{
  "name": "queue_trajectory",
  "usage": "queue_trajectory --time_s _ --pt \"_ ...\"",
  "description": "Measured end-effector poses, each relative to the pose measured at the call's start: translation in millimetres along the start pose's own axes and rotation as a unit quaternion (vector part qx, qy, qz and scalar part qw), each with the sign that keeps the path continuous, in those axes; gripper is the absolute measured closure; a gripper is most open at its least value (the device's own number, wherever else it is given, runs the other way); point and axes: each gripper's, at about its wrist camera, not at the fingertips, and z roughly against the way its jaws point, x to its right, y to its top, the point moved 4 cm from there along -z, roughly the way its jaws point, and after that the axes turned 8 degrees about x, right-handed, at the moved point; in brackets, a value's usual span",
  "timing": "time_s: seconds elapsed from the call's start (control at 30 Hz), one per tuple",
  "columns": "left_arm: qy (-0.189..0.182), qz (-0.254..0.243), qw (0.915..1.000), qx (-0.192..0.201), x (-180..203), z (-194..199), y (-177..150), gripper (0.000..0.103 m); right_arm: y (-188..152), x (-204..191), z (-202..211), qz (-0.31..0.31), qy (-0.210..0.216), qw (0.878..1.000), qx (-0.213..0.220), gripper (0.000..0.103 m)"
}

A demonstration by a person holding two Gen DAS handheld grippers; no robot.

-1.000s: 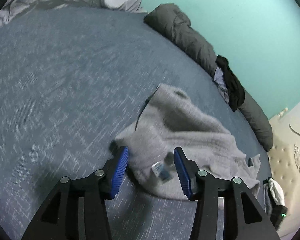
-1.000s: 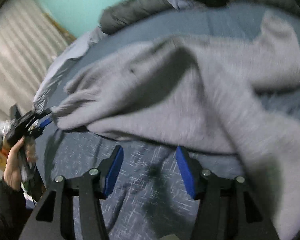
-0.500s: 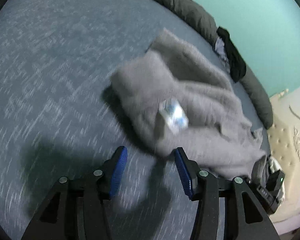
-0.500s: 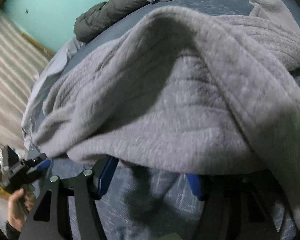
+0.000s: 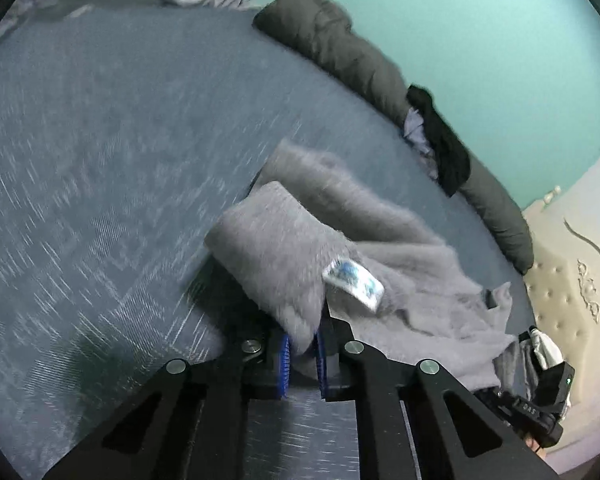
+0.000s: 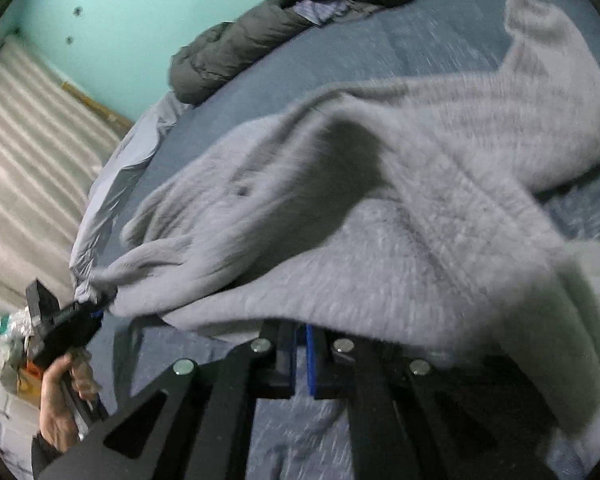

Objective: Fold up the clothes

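- A grey fleece garment point(image 5: 300, 248) lies crumpled across a blue patterned bedspread point(image 5: 100, 184), stretched between two hand-held grippers.
- The left gripper point(image 5: 302, 354) is clenched on one bunched edge of the fleece — its blue pads point(image 5: 285, 360) pinch the fabric, which lifts clear of the bed there.
- A white-and-blue care label point(image 5: 354, 278) sticks out of the cloth just beyond that pinch.
- The right gripper point(image 6: 300, 354) is closed too, its pads drawn nearly together under an overhanging fold of the same garment; the cloth drapes over the tips, which appear to grip its edge.
- In the right wrist view a bare hand point(image 6: 60, 400) holds the other gripper at the far corner of the fleece.
- A dark grey rolled duvet point(image 5: 356, 64) runs along the turquoise wall point(image 5: 480, 20), black clothing point(image 5: 444, 144) heaped on it.
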Motion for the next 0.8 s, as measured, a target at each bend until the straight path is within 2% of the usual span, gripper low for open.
queue_trajectory --time_s 0.1,0.3,0.4,0.5,0.57,0.6,0.67,0.73,0.8 --pt "0.005 -0.006 0.9999 0.012 11.3 19.9 10.6 0.097 0.7 -10.9 30.0 0.019 0.015 1.000 -0.002 0.100" --pt "0.019 -0.027 0.9994 0.010 36.0 63.1 35.5 0.098 -18.6 -35.2 82.9 0.057 0.058 0.997 -0.021 0.100" --pt "0.041 -0.037 0.9985 -0.007 38.1 61.1 31.3 0.098 -38.6 -51.6 98.0 0.080 0.080 0.993 -0.043 0.100" --pt "0.063 -0.046 0.9966 -0.024 39.5 57.7 25.8 0.090 -66.6 -63.9 96.3 0.105 0.091 0.987 -0.087 0.100" --pt "0.078 -0.053 0.9949 -0.036 40.3 55.5 22.2 0.082 -89.2 -61.9 81.0 0.110 0.086 0.981 -0.133 0.100" --pt "0.086 -0.056 0.9939 -0.041 40.8 54.4 20.4 0.073 -100.5 -60.5 73.2 0.112 0.083 0.978 -0.156 0.099" --pt "0.092 -0.060 0.9926 -0.051 42.0 54.9 11.7 0.073 -112.8 -50.1 64.9 0.089 0.084 0.976 -0.181 0.097" --pt "0.088 -0.066 0.9925 -0.054 46.6 59.2 2.3 0.072 -109.5 -38.7 74.2 0.073 0.077 0.980 -0.168 0.097" --pt "0.084 -0.074 0.9922 -0.055 51.5 63.5 -6.3 0.069 -94.4 -25.2 97.4 0.074 0.069 0.986 -0.135 0.095"
